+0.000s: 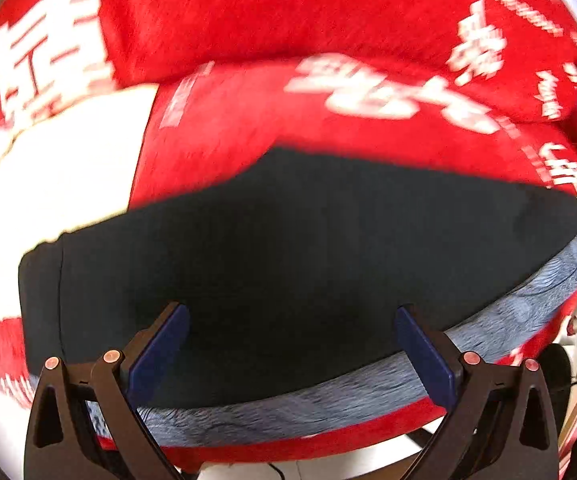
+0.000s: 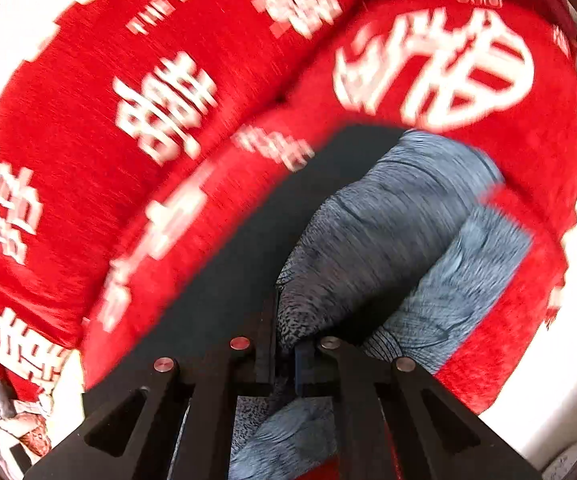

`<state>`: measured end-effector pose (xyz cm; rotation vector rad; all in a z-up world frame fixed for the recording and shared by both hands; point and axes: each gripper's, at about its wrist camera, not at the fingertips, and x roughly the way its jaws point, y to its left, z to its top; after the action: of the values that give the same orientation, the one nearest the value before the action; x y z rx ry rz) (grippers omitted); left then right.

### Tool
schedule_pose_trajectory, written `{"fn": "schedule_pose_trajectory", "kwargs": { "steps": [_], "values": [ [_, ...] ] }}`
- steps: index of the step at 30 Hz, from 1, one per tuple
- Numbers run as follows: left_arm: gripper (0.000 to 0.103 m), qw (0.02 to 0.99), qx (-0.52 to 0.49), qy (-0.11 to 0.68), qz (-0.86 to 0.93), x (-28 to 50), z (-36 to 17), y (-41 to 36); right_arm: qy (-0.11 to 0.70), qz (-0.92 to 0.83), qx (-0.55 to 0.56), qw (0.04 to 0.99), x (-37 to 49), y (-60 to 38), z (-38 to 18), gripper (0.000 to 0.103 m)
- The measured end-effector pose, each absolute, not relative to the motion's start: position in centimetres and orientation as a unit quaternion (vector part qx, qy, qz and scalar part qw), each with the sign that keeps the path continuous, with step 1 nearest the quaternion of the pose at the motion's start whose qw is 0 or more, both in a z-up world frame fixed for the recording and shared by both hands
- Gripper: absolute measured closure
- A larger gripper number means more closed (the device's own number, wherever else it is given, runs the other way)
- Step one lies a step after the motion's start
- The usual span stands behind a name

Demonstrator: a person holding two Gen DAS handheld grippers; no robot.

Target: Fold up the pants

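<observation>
Left gripper [image 1: 291, 350]: jaws stand wide apart, nothing between the blue pads [image 1: 160, 350]. It hangs over the near edge of the pants [image 1: 288, 248], which lie spread as a dark panel with a grey fleecy lining [image 1: 368, 392] showing along the near hem.

Right gripper [image 2: 288, 354]: jaws drawn close together, pinching a fold of the pants [image 2: 376, 232]. The grey lining side bulges up directly ahead of the fingertips, with the dark outer face lying flat to its left.

The pants rest on a red blanket [image 1: 248, 12] printed with white characters, which covers the surface beneath and rises in folds behind. A white patch [image 1: 48, 180] of the blanket shows left of the pants. Both views are motion-blurred.
</observation>
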<state>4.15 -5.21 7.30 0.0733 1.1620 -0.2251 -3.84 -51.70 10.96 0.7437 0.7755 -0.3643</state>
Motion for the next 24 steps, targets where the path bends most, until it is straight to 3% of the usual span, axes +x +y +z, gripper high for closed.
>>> {"fn": "schedule_pose_trajectory", "kwargs": {
  "steps": [5, 7, 10, 12, 14, 16, 20, 24],
  "values": [
    [0.000, 0.803, 0.071, 0.585, -0.085, 5.1, 4.1, -6.0, 0.350, -0.208, 0.289, 0.867, -6.1, -48.9, 13.9, 0.097],
    [0.000, 0.785, 0.072, 0.611, -0.075, 5.1, 1.0, -5.6, 0.383, -0.227, 0.277, 0.851, -5.6, -49.0, 11.7, 0.097],
    [0.000, 0.803, 0.096, 0.581, -0.089, 3.7, 1.7, -5.5, 0.448, -0.247, 0.271, 0.816, -4.6, -50.2, 6.8, 0.097],
    [0.000, 0.801, 0.090, 0.584, -0.098, 3.3, 1.9, -4.6, 0.452, -0.241, 0.277, 0.813, -5.2, -50.9, 5.8, 0.092],
    [0.000, 0.801, 0.073, 0.584, -0.110, 2.6, 2.2, -3.4, 0.459, -0.263, 0.255, 0.809, -5.7, -51.4, 6.3, 0.055],
    [0.000, 0.808, 0.077, 0.578, -0.087, 1.5, 2.9, -1.4, 0.459, -0.311, 0.228, 0.800, -6.7, -52.5, 7.0, 0.038],
    [0.000, 0.818, 0.016, 0.571, -0.062, 1.1, 4.7, 2.3, 0.415, -0.343, 0.200, 0.819, -8.3, -53.0, 10.1, 0.038],
    [0.000, 0.839, -0.008, 0.544, 0.014, 2.5, 6.2, 4.5, 0.409, -0.233, 0.104, 0.876, -4.6, -46.7, 12.2, 0.038]
  ]
}}
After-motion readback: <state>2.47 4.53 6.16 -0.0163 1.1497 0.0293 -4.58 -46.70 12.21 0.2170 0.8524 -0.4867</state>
